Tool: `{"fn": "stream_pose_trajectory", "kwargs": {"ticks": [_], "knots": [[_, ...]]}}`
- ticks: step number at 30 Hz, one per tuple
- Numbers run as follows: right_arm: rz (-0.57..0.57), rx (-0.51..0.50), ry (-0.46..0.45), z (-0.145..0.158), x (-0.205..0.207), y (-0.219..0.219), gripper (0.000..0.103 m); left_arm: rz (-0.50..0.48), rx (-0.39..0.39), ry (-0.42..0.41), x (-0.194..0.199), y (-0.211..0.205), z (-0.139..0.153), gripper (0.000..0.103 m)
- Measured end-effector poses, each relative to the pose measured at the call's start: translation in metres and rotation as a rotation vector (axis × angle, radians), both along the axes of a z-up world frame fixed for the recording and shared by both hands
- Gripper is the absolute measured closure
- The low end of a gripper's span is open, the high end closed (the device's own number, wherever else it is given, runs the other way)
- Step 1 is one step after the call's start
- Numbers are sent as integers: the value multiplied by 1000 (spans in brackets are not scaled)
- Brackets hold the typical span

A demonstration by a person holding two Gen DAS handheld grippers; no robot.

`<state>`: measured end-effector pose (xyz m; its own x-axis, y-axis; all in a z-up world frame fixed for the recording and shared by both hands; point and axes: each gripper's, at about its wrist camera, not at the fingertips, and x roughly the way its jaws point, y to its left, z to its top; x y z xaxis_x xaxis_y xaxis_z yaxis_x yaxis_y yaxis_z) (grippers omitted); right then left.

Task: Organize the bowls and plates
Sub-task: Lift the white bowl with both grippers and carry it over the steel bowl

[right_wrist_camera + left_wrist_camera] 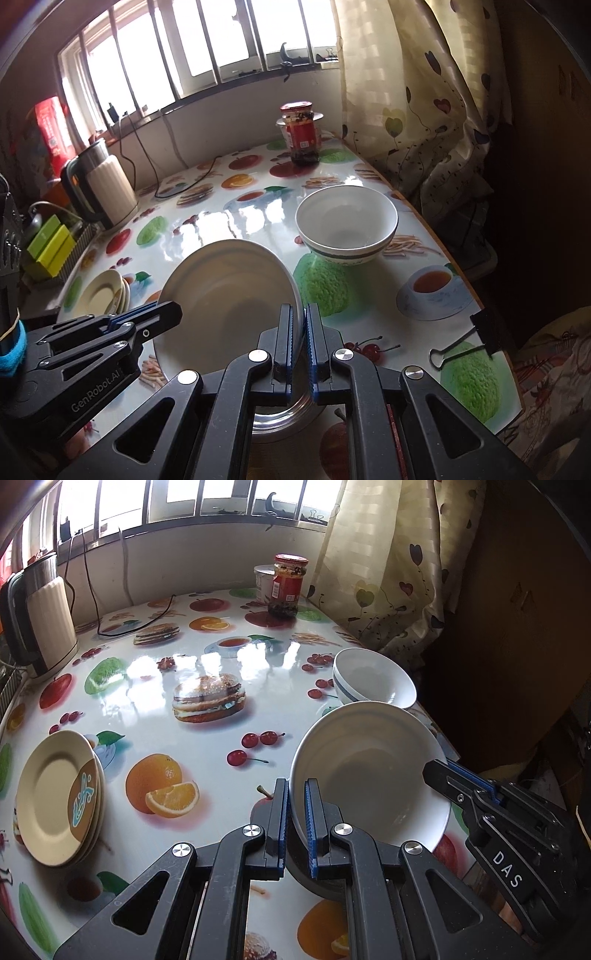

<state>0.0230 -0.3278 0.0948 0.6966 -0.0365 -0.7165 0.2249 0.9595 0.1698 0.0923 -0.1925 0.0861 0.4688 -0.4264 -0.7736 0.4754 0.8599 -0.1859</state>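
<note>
- Left wrist view: the left gripper (296, 814) is clamped narrow on the near-left rim of a white bowl (369, 768), its blue pads pressing the rim from both sides.
- The bowl is tilted, its hollow facing the camera, above the fruit-print table (207, 746).
- The right gripper (443, 771) reaches in from the right and pinches the opposite rim of the same bowl.
- Just behind it, near the table's right edge, stands a stack of white bowls (373, 679) with a dark band on the outside.
- A stack of cream plates (59, 797) lies well apart at the left edge of the table.
- Farther back are a red-lidded jar (288, 585), a kettle (40, 613) at the left, and a curtain (388, 572) at the right.
- Right wrist view: the right gripper (301, 338) is closed tight on the right rim of the white bowl (229, 299), which is tilted above the table (369, 295).
- The left gripper (162, 314) grips the bowl's left rim, jaws drawn together.
- The stack of white bowls (347, 225) sits upright beyond the held bowl, apart from it.
- The cream plates (107, 295) lie at the far left; a black binder clip (465, 343) rests near the table's right edge.
</note>
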Motion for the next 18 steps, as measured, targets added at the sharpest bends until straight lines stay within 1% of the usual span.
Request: {"fn": "stream_pose_trajectory", "kwargs": {"ticks": [18], "knots": [[-20,36,50,-20,-11,-4,95,-12,27,51,-6,-4,-15,94]]}}
